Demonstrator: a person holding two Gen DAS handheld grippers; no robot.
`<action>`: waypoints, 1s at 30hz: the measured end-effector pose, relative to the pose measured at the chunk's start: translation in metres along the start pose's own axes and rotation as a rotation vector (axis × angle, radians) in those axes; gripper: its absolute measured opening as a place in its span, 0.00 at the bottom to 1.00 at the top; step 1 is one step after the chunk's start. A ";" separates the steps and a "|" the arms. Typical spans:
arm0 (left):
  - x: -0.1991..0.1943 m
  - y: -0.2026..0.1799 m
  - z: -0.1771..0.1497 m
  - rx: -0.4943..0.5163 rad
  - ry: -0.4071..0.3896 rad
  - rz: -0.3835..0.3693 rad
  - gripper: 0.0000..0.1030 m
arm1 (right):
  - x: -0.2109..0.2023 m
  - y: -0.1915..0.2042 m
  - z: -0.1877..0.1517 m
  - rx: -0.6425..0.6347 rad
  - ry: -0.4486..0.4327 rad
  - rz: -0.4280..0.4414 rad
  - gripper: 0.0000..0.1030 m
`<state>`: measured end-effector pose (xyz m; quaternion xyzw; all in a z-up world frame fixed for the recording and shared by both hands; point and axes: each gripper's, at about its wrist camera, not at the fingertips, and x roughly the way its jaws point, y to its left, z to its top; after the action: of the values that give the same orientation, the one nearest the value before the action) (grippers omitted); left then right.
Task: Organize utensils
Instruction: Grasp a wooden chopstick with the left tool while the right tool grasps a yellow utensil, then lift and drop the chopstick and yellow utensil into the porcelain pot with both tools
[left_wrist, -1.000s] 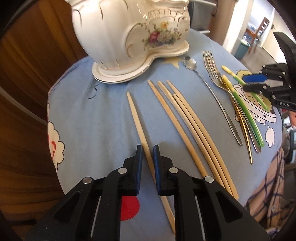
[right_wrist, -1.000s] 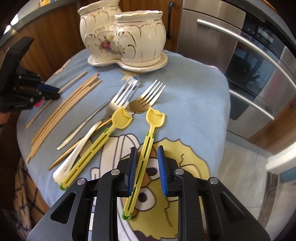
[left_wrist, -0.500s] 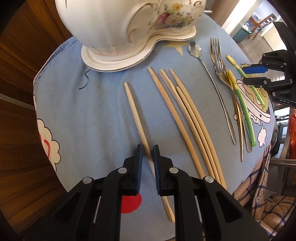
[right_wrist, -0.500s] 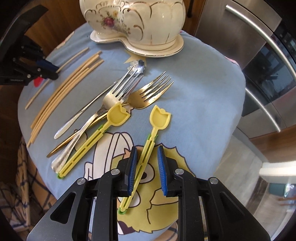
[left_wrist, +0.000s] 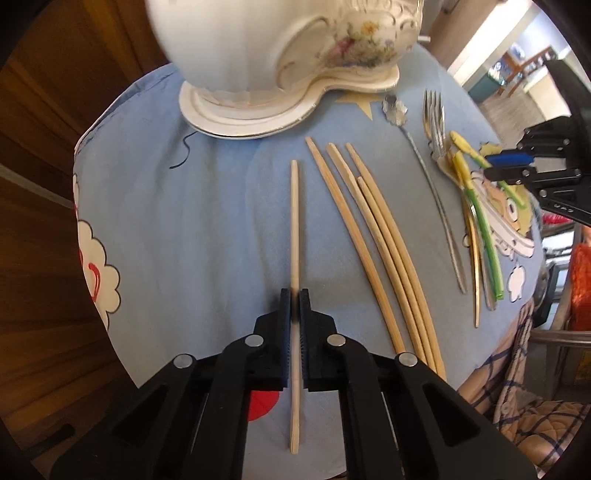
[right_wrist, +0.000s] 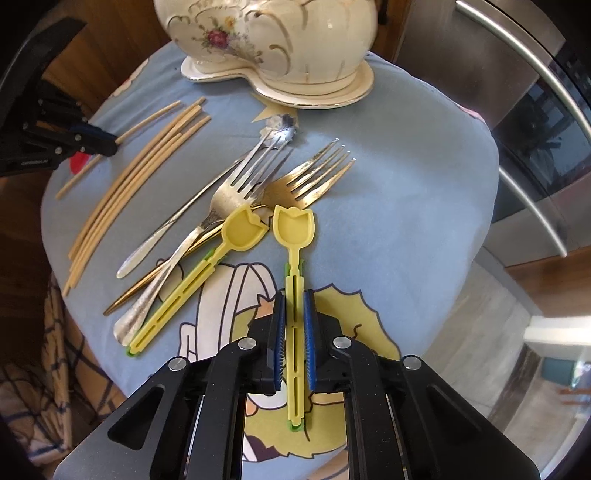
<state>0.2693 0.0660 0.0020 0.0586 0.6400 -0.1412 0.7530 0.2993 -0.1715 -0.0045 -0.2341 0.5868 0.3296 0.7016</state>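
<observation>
My left gripper (left_wrist: 294, 295) is shut on a single bamboo chopstick (left_wrist: 294, 221) lying on the blue cartoon cloth (left_wrist: 184, 229), gripped past its middle. Several more chopsticks (left_wrist: 380, 251) lie bundled just to its right. In the right wrist view my right gripper (right_wrist: 294, 295) is closing on the slotted handle of a yellow tulip-shaped spoon (right_wrist: 293, 229), pads against its sides. A second yellow spoon (right_wrist: 243, 232), a silver fork (right_wrist: 236, 192), a gold fork (right_wrist: 310, 177) and a thin silver spoon (right_wrist: 166, 229) lie in a heap to the left.
A cream floral ceramic holder (right_wrist: 266, 40) on its saucer stands at the cloth's far edge. A steel oven front (right_wrist: 535, 110) is close on the right. A plaid cushion (left_wrist: 535, 406) lies below the near right edge of the cloth.
Both grippers closed: the left onto the lone chopstick, the right onto the yellow spoon's handle. Chopstick and spoon have each swung into line with the fingers. Both views tipped further down.
</observation>
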 end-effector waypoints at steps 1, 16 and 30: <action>-0.001 0.000 -0.002 -0.002 -0.008 -0.004 0.04 | -0.002 -0.002 -0.003 0.003 -0.008 0.003 0.10; -0.098 -0.044 -0.011 0.158 -0.227 -0.079 0.04 | -0.103 -0.026 0.026 0.099 -0.375 0.051 0.10; -0.191 -0.004 0.024 -0.062 -0.764 -0.072 0.04 | -0.147 -0.014 0.046 0.141 -0.640 0.172 0.10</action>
<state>0.2639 0.0822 0.1933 -0.0436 0.3188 -0.1601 0.9332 0.3267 -0.1753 0.1478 -0.0192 0.3759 0.4028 0.8343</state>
